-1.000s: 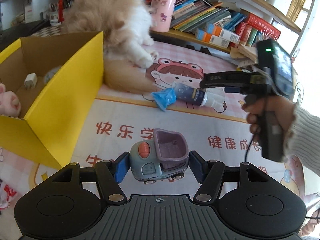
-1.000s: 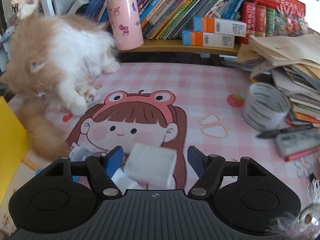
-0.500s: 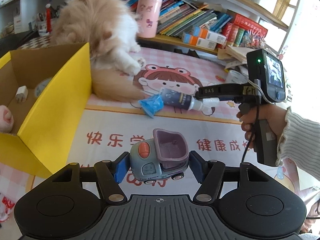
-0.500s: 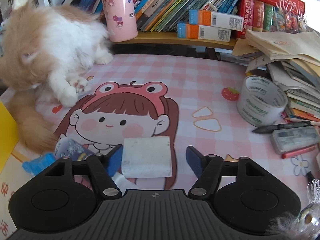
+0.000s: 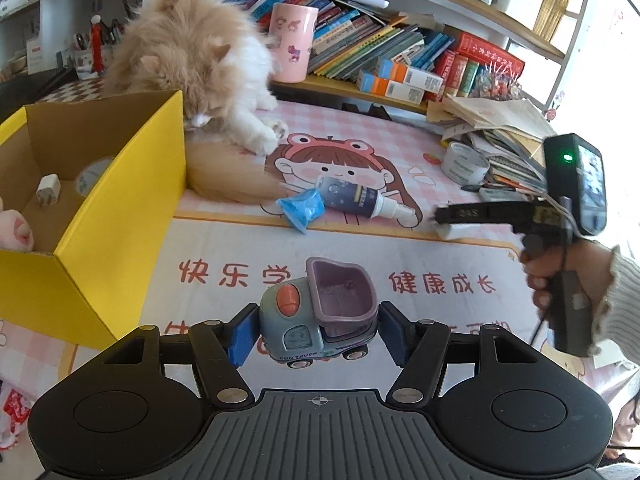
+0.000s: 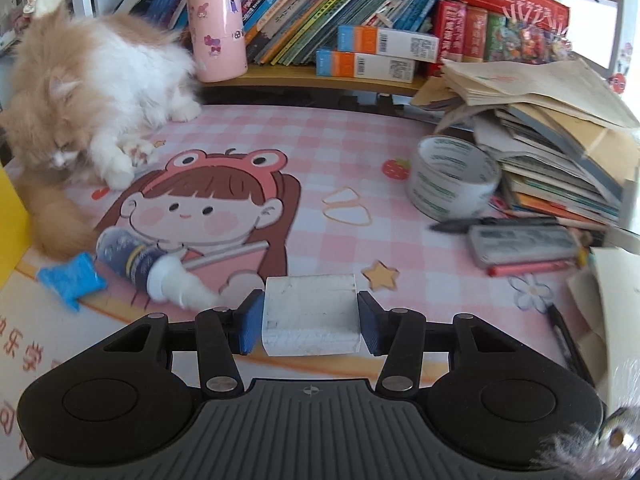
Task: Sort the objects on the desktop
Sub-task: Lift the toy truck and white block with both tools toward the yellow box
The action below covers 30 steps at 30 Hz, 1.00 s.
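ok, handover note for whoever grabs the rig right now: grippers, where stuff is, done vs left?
Left gripper: jaws shut on the toy truck, held above the mat.
Right gripper: jaws closing around the white block; pads at or almost at its sides, grip not confirmed.
Done: a white charger and a tape roll lie in the yellow box, with a pink plush at its near edge.
Left: box the truck and the block, then the spray bottle, blue packet and tape roll on the mat.
Watch the cat lying beside the box.
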{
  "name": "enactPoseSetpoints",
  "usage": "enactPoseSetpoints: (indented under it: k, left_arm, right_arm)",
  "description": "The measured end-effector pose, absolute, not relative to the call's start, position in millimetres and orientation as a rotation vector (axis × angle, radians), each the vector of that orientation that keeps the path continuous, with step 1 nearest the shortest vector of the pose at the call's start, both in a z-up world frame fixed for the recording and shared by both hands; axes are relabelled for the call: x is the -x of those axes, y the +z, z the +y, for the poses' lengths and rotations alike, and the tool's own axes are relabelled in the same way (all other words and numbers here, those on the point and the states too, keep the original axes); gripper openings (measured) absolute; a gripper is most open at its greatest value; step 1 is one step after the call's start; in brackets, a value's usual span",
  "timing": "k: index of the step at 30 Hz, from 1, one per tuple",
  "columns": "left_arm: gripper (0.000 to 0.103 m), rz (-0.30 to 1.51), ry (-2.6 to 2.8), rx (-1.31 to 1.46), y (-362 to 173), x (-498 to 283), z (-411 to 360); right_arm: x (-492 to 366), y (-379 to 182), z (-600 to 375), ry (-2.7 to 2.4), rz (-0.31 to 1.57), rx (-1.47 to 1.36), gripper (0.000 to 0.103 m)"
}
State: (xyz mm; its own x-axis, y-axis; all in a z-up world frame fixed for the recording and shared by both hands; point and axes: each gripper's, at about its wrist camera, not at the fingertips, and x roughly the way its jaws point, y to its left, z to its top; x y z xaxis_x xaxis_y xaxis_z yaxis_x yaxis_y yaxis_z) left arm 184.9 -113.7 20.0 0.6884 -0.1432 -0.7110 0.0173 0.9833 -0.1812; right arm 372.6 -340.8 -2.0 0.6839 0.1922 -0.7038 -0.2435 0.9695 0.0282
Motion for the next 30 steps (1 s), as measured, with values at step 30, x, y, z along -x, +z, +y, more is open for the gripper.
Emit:
enactPoseSetpoints:
  k: [30]
  left_arm:
    - [0.064, 0.765, -0.308, 0.112, 27.0, -155.7, -82.6]
  right_arm:
    - [-217.7, 34.9, -336.9, 0.166, 0.771, -0.062, 0.046]
